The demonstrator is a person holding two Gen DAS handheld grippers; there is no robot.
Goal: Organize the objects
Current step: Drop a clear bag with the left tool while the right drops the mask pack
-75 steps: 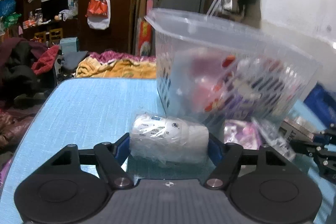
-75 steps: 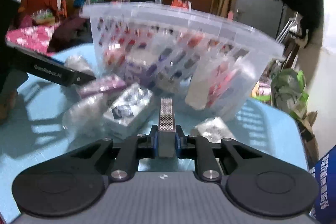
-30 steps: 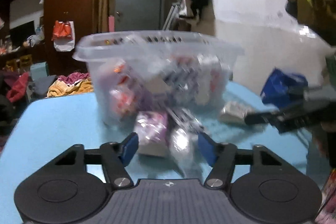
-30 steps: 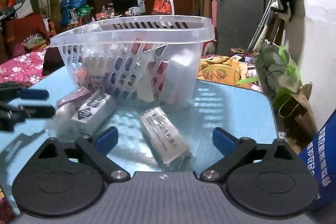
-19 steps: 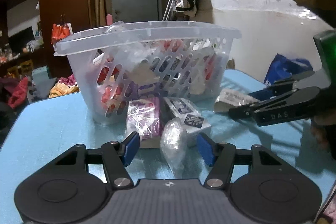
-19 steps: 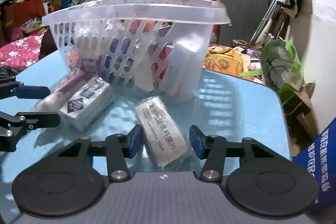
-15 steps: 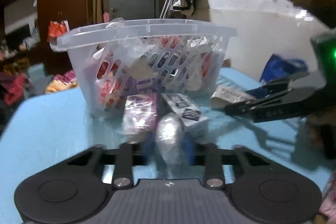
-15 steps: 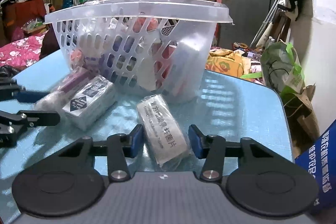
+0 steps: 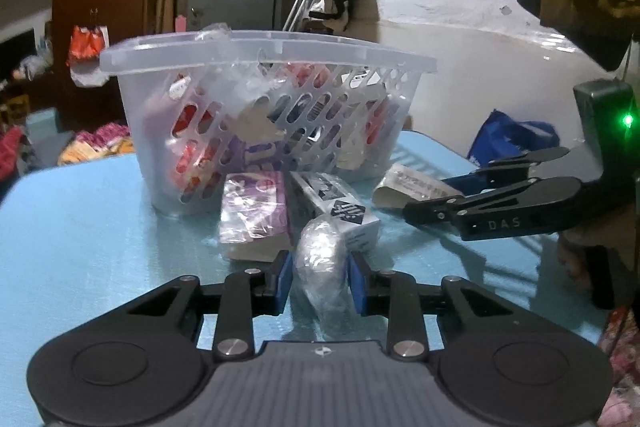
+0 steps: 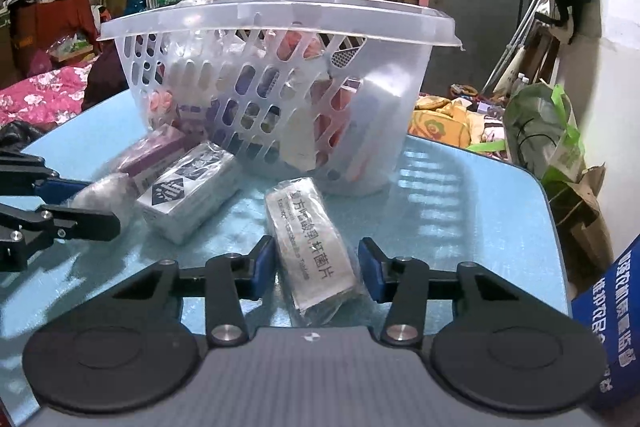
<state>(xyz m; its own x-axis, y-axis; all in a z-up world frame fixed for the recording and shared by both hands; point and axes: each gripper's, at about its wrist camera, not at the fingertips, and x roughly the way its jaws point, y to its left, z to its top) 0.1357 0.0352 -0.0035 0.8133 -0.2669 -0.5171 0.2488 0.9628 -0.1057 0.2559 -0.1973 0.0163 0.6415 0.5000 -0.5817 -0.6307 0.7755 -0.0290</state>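
Task looks well along but not finished: the translucent white slotted plastic basket point(image 9: 264, 115) at 12 o'clock on the light blue bench point(image 9: 88, 227) already holds a pile of wrapped packets, red, purple and white ones showing through the slots, while four items lie outside it on the bench. Left hand-held gripper point(image 9: 320, 283) is closed down on a small rounded white bundle in crinkly clear wrap point(image 9: 320, 251), blue pads touching both sides, bundle resting on the bench at 6 o'clock of the basket, not lifted as far as the views show. Right hand-held gripper point(image 10: 320, 267) is at medium width, straddling a flat clear-wrapped white packet with black Chinese print point(image 10: 310, 239); small gaps show on both sides, so no grip yet, packet flat on the bench at 5 o'clock of the basket. Untouched, just in front of the basket: a purple and white wrapped box point(image 9: 254, 215) and, touching it on the 3 o'clock side, a white box with a black diamond logo point(image 9: 340, 211). Judged remaining: lift the bundle into the basket, close on and move the printed packet, then the two boxes. Basket looks fairly full, so later drops may need to go on top of the pile.
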